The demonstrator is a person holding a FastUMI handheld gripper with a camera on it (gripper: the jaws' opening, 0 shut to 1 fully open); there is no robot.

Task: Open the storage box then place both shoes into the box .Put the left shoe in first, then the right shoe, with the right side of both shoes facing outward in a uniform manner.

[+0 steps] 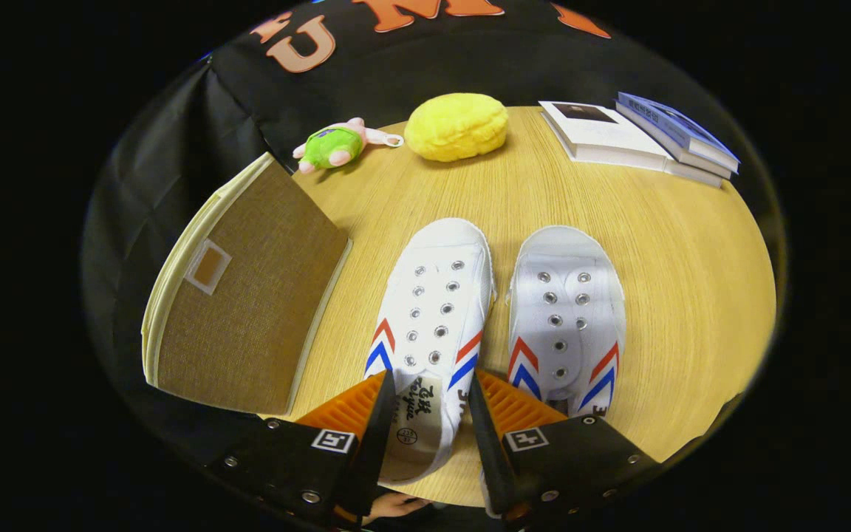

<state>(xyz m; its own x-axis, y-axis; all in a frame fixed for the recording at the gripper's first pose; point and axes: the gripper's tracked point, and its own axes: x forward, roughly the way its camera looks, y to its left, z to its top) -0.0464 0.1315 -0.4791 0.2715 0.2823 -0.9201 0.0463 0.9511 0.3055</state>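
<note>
Two white canvas shoes with red and blue chevrons lie side by side on the round wooden table (691,295), toes pointing away from me. My gripper (433,410) is open and straddles the heel end of the left-hand shoe (436,310). Its insole shows between the fingers, and one finger stands at each side wall of the shoe. The right-hand shoe (566,318) lies just past my right finger, with a narrow gap between the two shoes. The brown fabric storage box (248,310) with cream edging stands to the left of the shoes, its lid closed.
Beyond the shoes, at the table's far edge, lie a small green and pink plush toy (333,145), a yellow fluffy lump (456,125) and two stacked books (640,137). A hand (396,506) shows below the fingers.
</note>
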